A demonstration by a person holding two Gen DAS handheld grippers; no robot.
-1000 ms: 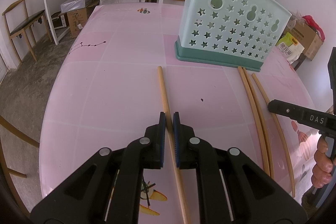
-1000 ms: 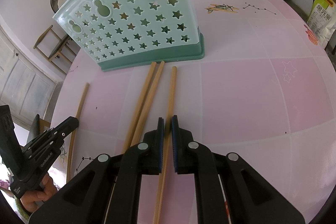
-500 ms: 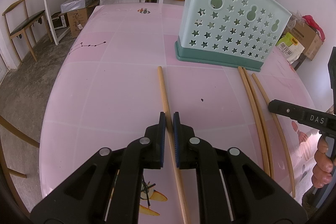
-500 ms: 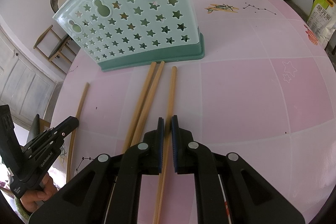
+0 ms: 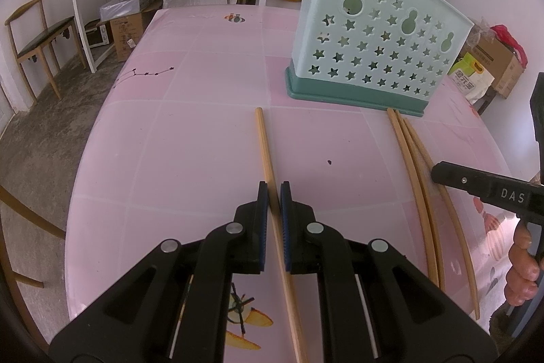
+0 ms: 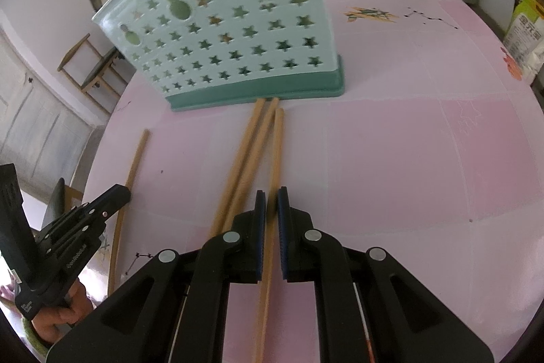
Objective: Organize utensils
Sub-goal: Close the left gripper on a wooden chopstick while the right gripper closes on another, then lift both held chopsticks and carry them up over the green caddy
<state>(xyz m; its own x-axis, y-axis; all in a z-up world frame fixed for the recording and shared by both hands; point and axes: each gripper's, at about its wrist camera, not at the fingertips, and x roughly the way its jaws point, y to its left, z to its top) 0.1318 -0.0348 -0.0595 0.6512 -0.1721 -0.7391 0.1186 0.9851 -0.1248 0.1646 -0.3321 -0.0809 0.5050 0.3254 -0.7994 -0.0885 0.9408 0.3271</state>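
While four wooden chopsticks lie on the pink table [image 5: 204, 131], you have each gripper closed on one. Your left gripper [image 5: 271, 220] pinches the lone chopstick [image 5: 263, 138] toward the table's left edge; your right gripper [image 6: 267, 223] pinches the outermost chopstick [image 6: 278, 145] of the three whose tips meet the star-holed utensil holder [image 6: 238, 33]. A few utensils already stand in the holder; by my reading, four remain. Only the left view shows those utensils plainly above the holder's rim.
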